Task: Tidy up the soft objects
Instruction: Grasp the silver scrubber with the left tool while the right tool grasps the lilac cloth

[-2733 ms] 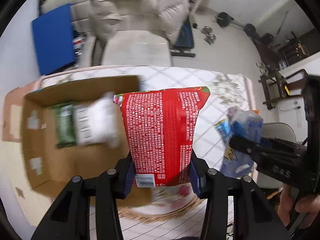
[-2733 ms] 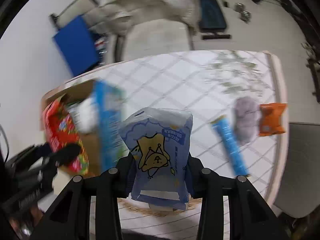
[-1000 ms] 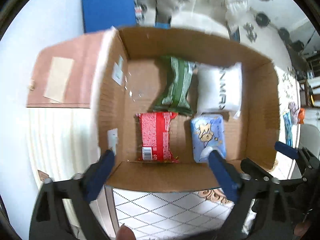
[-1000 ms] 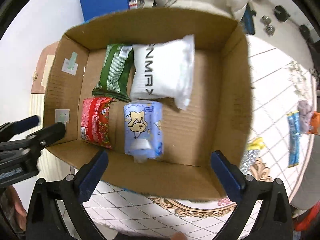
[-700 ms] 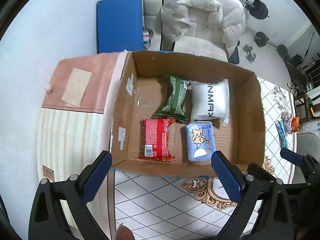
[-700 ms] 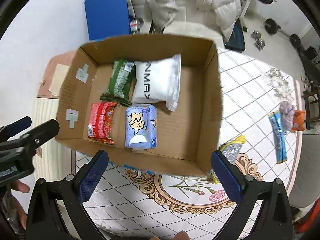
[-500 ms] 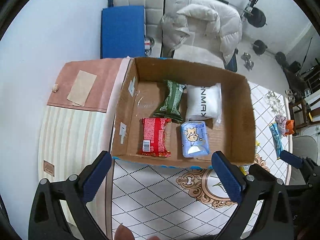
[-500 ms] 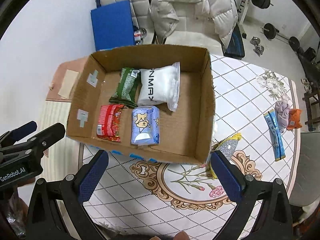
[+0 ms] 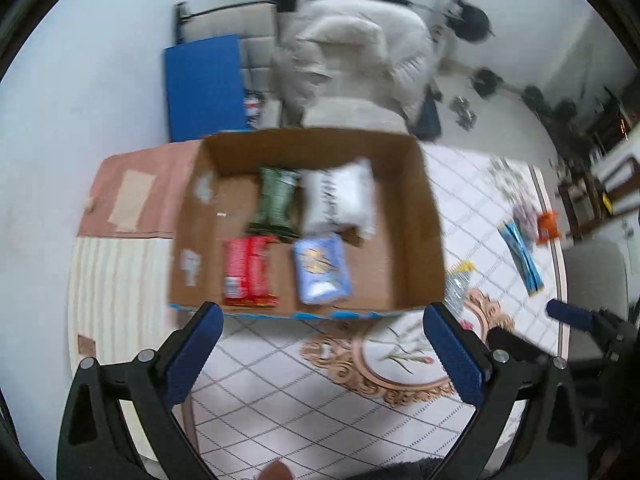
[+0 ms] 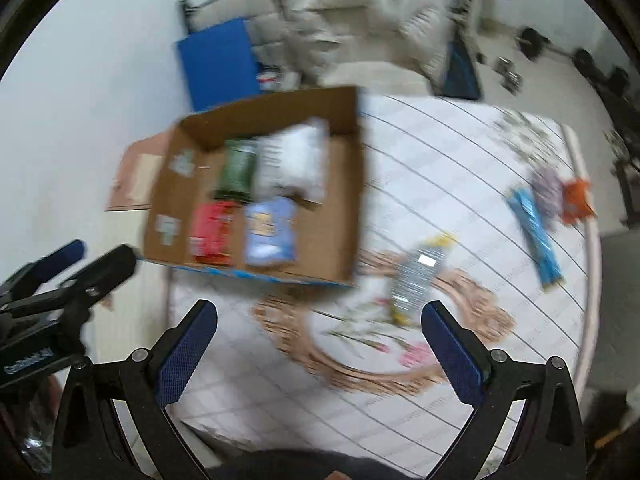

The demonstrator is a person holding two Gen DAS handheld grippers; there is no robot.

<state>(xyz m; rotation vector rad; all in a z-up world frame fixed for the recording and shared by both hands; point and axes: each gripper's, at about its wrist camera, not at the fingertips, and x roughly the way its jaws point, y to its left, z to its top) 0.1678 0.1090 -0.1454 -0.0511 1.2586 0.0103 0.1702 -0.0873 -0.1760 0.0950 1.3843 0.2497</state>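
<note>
A cardboard box (image 9: 424, 216) (image 10: 352, 184) stands on the table and holds a green pack (image 9: 276, 204), a white pack (image 9: 338, 198), a red pack (image 9: 249, 270) and a pale blue pack (image 9: 322, 268). My left gripper (image 9: 322, 348) is open and empty, above the table in front of the box. My right gripper (image 10: 320, 348) is open and empty, further right. On the table lie a silver-and-yellow packet (image 10: 418, 274), a long blue packet (image 10: 534, 234), a purple soft thing (image 10: 546, 188) and an orange packet (image 10: 576, 200).
The table has a white diamond-patterned cloth (image 10: 440, 152) with a floral medallion (image 10: 380, 340). A pink flap (image 9: 136, 196) lies left of the box. Behind are a blue mat (image 9: 204, 84), a chair with a white jacket (image 9: 360, 52) and barbell weights (image 9: 484, 80).
Both grippers let go of the red and pale blue packs into the box, then pulled back and up. Both views have swung right, showing more of the table. Both frames are now blurred.
</note>
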